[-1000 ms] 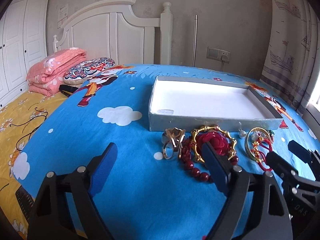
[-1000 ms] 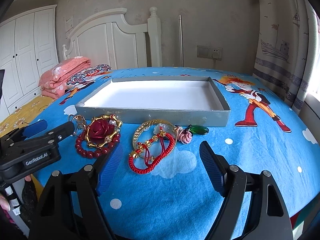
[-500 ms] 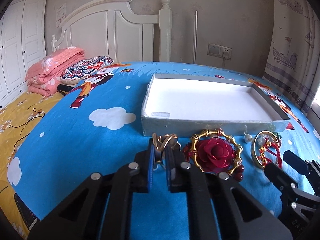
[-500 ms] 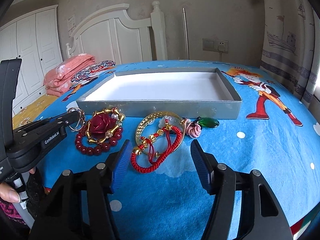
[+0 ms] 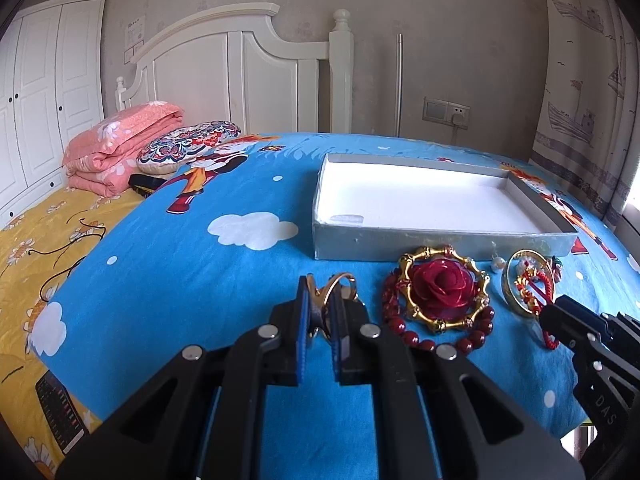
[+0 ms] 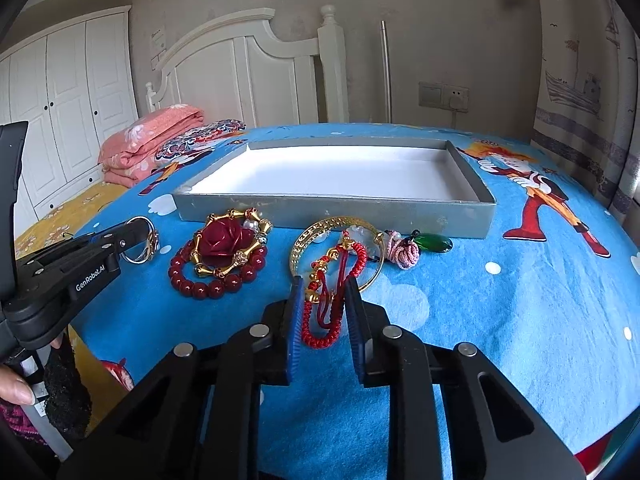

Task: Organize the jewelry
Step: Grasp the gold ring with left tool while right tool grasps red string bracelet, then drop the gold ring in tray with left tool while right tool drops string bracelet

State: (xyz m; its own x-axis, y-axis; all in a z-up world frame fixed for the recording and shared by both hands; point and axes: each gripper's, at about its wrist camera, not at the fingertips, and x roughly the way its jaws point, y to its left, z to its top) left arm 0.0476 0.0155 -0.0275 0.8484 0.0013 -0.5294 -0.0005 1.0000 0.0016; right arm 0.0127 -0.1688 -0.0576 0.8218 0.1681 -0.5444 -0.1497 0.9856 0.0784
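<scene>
Left tool [image 5: 320, 316] hides most of its clamped gold rings [image 5: 334, 286].

Daylight poured in from the right, past the curtain [image 5: 580, 92], and the room read bright and even. The white floor of the tray [image 6: 340, 176] was nearly blown out, detail gone. Soft shadows sat under the red rose [image 5: 442, 286] and its beads. Colours on the blue bedspread [image 5: 180, 272] came through saturated and crisp. Fisheye bending was strong: the wardrobe [image 5: 36, 92] bowed, and black vignette ate every corner. Up close, the black gripper bodies looked dark but reasonably sharp.
</scene>
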